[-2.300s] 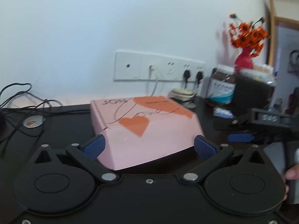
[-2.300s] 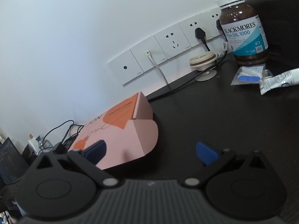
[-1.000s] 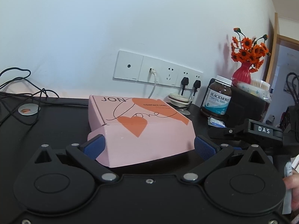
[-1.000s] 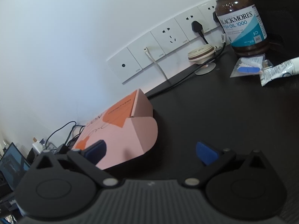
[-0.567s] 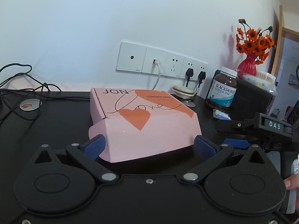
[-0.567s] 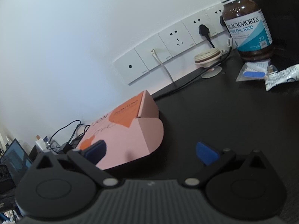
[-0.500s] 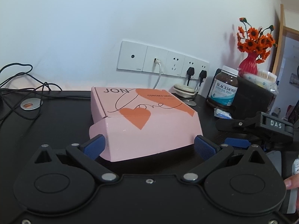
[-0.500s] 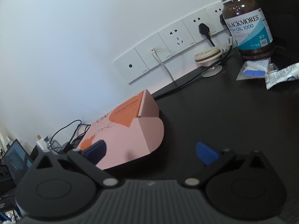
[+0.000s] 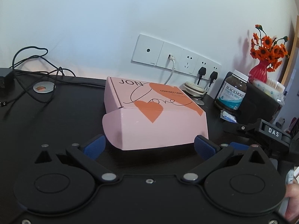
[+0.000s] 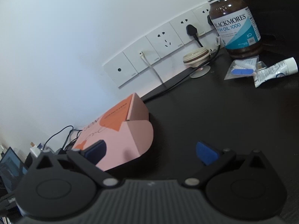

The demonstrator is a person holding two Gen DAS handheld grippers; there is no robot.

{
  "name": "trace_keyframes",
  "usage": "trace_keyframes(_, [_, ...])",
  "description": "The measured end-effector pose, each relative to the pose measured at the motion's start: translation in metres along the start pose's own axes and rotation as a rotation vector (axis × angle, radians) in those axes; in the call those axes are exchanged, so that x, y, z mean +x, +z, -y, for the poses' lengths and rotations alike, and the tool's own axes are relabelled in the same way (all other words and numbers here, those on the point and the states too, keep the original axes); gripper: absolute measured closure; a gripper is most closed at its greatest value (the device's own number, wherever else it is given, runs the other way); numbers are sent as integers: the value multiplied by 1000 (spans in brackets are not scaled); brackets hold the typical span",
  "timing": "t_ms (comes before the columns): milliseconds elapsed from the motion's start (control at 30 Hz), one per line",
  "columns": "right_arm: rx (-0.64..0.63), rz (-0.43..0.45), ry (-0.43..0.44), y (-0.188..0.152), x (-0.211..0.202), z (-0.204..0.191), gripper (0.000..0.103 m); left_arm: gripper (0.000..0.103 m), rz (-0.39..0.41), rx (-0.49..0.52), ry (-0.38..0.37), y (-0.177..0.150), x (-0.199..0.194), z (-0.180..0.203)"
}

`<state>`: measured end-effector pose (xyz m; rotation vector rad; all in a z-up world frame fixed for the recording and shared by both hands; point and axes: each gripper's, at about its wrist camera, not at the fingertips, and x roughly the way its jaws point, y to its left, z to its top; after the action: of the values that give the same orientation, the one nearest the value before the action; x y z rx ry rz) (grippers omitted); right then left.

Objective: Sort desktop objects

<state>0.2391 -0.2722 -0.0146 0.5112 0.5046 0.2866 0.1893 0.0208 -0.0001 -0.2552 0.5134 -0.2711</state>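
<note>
A pink box with orange hearts lies flat on the black desk. My left gripper is open, its blue pads wide apart on either side of the box's near end; whether they touch it I cannot tell. My right gripper is open too and holds nothing. Its left pad stands in front of the pink box's right end, its right pad over bare desk. In the left wrist view the right gripper shows low on the right, beside the box.
A brown fish-oil bottle, a small packet and a white tube lie at the back right. A cream cable reel sits under the wall sockets. A black box and red vase stand far right; cables trail left.
The left gripper has drawn back a little from the pink box, which now looks slightly further off. The right gripper has barely shifted. Both stay open.
</note>
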Motion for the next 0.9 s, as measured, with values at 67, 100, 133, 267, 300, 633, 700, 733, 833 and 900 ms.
trace_keyframes(67, [-7, -2, -12, 0, 1, -1, 1, 0, -4, 2, -2, -1, -2, 0])
trace_keyframes(100, [-10, -2, -15, 0, 1, -2, 1, 0, -5, 2, -6, -1, -2, 0])
trace_keyframes(133, [-11, -2, -16, 0, 1, -2, 1, 0, -6, 3, -11, -2, -3, 0])
trace_keyframes(267, [3, -2, -11, 0, 1, 1, 1, 0, 6, -19, -66, -6, -8, -1])
trace_keyframes(300, [8, -4, -10, 0, 1, 2, 1, 0, 10, -28, -85, -7, -9, -1])
trace_keyframes(633, [13, -8, 4, 1, 2, 2, 1, 0, 8, -92, -212, -11, -11, 3])
trace_keyframes(700, [18, -10, 8, 1, 2, 3, 1, 0, -28, -163, -211, -10, -3, -1])
trace_keyframes(733, [23, -12, 10, 1, 2, 4, 1, 0, -41, -198, -219, -11, 1, -3])
trace_keyframes(833, [39, -14, 19, 2, 3, 7, 0, 0, -65, -260, -192, -12, 11, -7])
trace_keyframes(900, [40, -14, 21, 2, 3, 8, 1, 0, -72, -277, -184, -11, 18, -9])
